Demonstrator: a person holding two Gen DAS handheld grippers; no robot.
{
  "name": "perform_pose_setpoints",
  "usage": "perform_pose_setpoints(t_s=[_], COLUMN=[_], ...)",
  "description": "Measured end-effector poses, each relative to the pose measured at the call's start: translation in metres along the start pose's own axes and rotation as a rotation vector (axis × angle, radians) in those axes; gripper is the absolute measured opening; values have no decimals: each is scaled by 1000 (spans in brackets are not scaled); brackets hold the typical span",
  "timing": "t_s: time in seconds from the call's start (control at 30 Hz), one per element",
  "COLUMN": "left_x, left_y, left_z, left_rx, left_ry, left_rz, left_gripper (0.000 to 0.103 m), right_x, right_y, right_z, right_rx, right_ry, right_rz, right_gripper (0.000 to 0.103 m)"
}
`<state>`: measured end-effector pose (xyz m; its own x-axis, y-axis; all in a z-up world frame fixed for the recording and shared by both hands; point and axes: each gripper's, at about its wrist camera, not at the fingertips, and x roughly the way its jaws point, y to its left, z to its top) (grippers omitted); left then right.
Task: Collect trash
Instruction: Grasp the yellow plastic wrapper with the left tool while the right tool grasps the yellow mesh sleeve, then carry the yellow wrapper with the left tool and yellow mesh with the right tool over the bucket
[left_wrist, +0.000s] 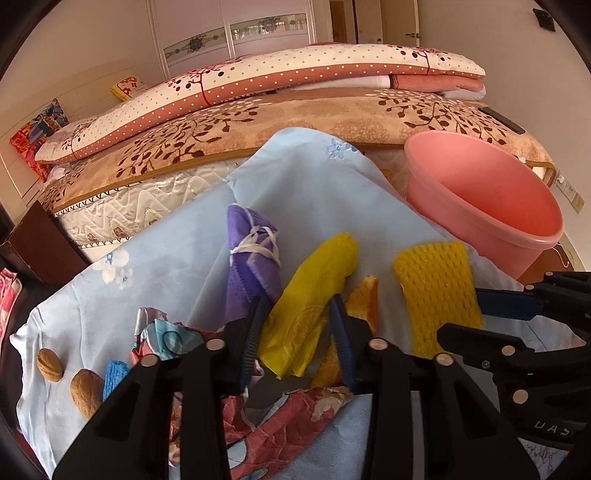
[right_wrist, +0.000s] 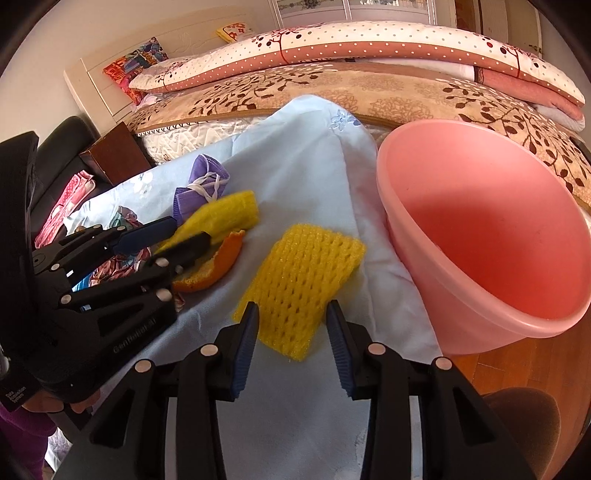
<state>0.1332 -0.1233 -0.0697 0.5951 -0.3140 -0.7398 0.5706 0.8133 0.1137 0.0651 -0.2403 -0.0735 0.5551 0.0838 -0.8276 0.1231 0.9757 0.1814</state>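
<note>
Left gripper (left_wrist: 299, 306), jaws apart, straddles the crumpled yellow plastic wrapper (left_wrist: 310, 291) on the pale blue cloth (left_wrist: 314, 192); right gripper (right_wrist: 291, 314), jaws apart, straddles the yellow foam fruit net (right_wrist: 303, 273), lined up to pinch. The pink plastic basin (right_wrist: 491, 236) waits far right, probably to catch the trash.

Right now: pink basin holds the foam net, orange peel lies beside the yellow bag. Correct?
Not quite. The pink basin is empty; the foam net lies on the blue cloth beside it, as the right wrist view shows. The orange peel does lie beside the yellow bag.
</note>
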Motion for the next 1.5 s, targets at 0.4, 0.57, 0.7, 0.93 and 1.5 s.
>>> perform_pose_setpoints(t_s=[0.4, 0.57, 0.7, 0.93, 1.5], left_x=[-38, -61, -74, -90, -112], left_y=[19, 16, 13, 0, -35], left_z=[4, 5, 5, 6, 33], left_rx=[-184, -235, -282, -329, -318], left_ry=[-54, -96, -116, -154, -246], left_rz=[-41, -58, -61, -49, -24], left_gripper=[11, 11, 11, 11, 11], right_x=[-12, -26, -43, -75, -116], right_y=[-2, -3, -2, 0, -27], right_z=[-2, -2, -1, -2, 6], right_rx=[-11, -19, -36, -69, -45], right_ry=[-50, -91, -142, -235, -358], right_rz=[19, 33, 28, 10, -38], right_gripper=[8, 8, 8, 8, 8])
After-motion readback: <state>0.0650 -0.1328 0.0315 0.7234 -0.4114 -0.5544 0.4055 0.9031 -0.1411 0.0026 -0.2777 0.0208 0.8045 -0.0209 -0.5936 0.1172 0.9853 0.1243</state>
